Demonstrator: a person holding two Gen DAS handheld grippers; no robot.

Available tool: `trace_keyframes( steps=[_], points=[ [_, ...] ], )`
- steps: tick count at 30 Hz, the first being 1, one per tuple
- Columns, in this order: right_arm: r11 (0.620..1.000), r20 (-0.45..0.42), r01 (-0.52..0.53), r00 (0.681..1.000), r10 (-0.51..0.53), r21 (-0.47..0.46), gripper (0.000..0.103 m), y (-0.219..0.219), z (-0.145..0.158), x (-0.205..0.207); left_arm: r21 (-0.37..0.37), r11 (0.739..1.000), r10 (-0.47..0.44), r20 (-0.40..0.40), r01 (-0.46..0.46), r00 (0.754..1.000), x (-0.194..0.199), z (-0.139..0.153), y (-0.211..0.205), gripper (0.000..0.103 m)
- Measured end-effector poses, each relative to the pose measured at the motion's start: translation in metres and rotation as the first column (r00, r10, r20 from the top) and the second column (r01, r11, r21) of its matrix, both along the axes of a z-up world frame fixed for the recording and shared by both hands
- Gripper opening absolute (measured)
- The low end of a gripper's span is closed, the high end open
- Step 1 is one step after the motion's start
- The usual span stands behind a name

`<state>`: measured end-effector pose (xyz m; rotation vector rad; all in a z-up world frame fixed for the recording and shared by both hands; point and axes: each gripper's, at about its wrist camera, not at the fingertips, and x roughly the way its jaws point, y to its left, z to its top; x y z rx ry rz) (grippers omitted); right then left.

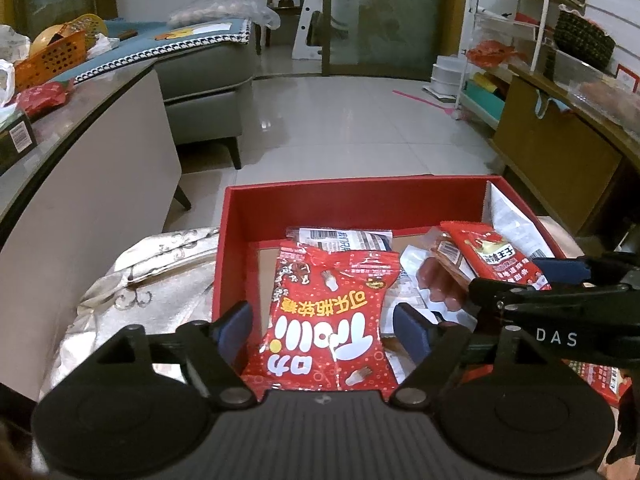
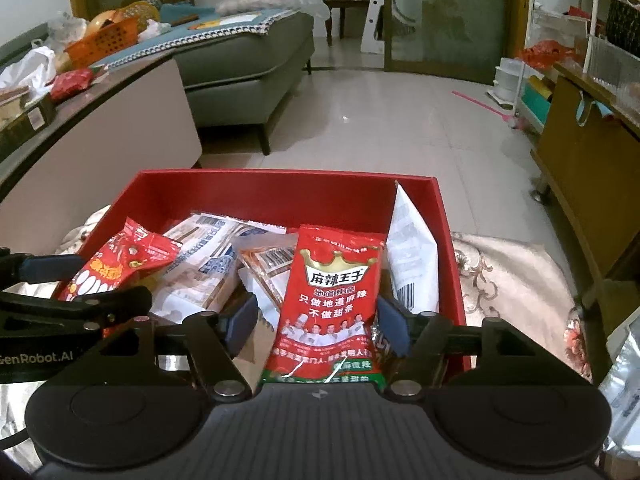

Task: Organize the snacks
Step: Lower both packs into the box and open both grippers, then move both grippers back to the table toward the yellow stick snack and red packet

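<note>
Currently both grippers wide open over red box (image 1: 360, 200). Left gripper (image 1: 322, 326) straddles red gummy bag (image 1: 332, 320), pads clear. Right gripper (image 2: 318, 326) straddles spicy-strip pack (image 2: 332, 304), no grip.

the lower end of the red candy bag (image 1: 328, 320) was hidden behind the body of the left gripper (image 1: 324, 326), and the bottom of the red spicy strip packet (image 2: 332, 304) was hidden behind the right gripper (image 2: 318, 322) in the same way. the sausages (image 1: 438, 286) were mostly covered by other packets, and the small print on the white packet (image 2: 412, 256) was too small to read. the silver bag (image 2: 624, 392) was cut off by the right edge.
</note>
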<state>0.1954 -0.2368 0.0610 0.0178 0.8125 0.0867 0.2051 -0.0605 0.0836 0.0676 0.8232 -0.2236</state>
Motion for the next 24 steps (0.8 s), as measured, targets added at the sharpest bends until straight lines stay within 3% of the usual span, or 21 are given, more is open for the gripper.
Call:
trace_keyframes(
  steps=[6,24],
  points=[
    [1.0,0.023,-0.001,1.0,0.001,-0.006,0.08,-0.002,0.007,-0.004,-0.007,1.0,0.009,0.022,-0.008,1.0,-0.005,0.008,0.002,0.077],
    [1.0,0.087,-0.01,0.996,0.013,-0.027,0.082,-0.015,0.036,-0.039,-0.032,0.999,-0.011,0.041,0.012,0.999,-0.038,0.028,0.001,0.078]
  ],
)
